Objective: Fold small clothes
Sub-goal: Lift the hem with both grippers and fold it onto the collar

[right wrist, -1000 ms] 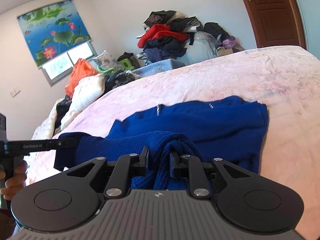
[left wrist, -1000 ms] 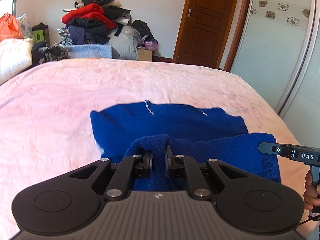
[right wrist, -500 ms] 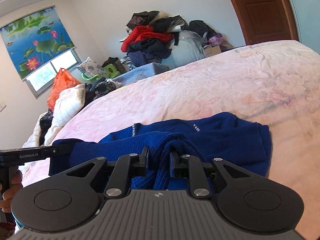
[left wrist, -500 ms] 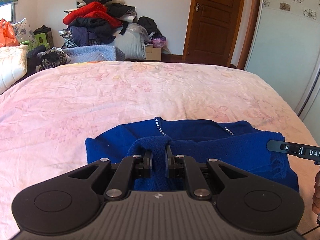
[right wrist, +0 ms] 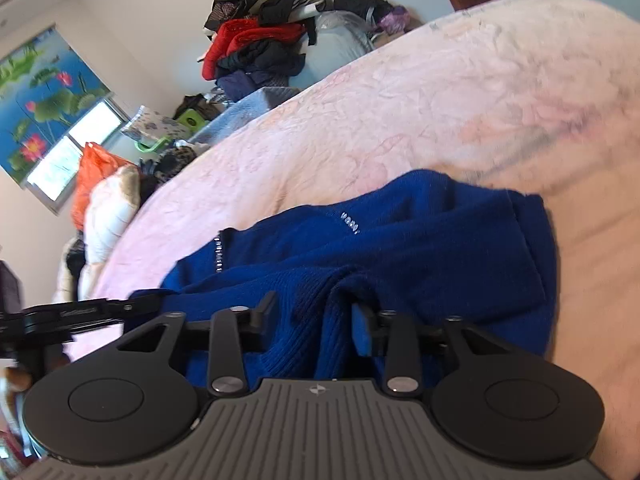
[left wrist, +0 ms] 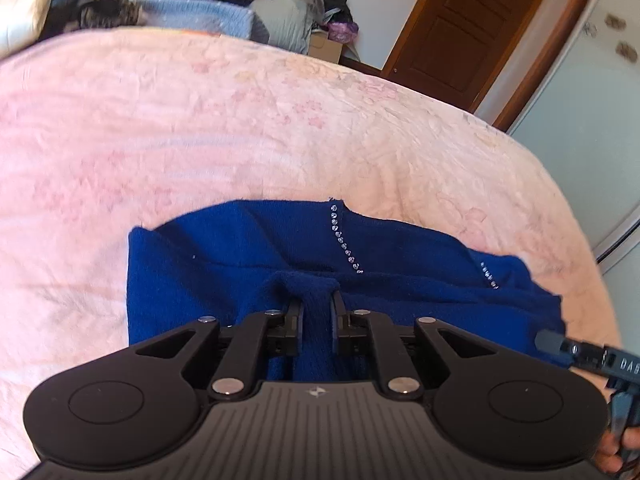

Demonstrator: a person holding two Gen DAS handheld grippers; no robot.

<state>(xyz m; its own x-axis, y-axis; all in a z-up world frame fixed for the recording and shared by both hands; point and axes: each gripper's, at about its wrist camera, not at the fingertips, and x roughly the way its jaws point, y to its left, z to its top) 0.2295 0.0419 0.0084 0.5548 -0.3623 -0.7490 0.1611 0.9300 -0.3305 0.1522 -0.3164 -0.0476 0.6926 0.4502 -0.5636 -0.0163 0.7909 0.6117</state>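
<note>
Blue sweater (left wrist: 248,256) lies folded on the pink bedspread (left wrist: 200,128), near its close edge, with short lines of small clear stones (left wrist: 344,240) on the upper layer. Its near part is hidden under both tools, so how the lower layers lie cannot be made out. The left gripper (left wrist: 317,316) stands narrow, pinching a raised ridge of the knit between its pads. The right gripper (right wrist: 314,320) has just been opening; its jaws stand apart with a bunched fold of the ribbed cloth between them, and the right pad may still brush it, though blur makes that hard to judge. In the left view the right tool is cut off at the frame edge, its lettering reading only "DA". The writing on the left tool's bar in the right view is too smeared to read. A cardboard box (left wrist: 326,46) sits by the clothes pile (right wrist: 256,44); its contents are not visible.
</note>
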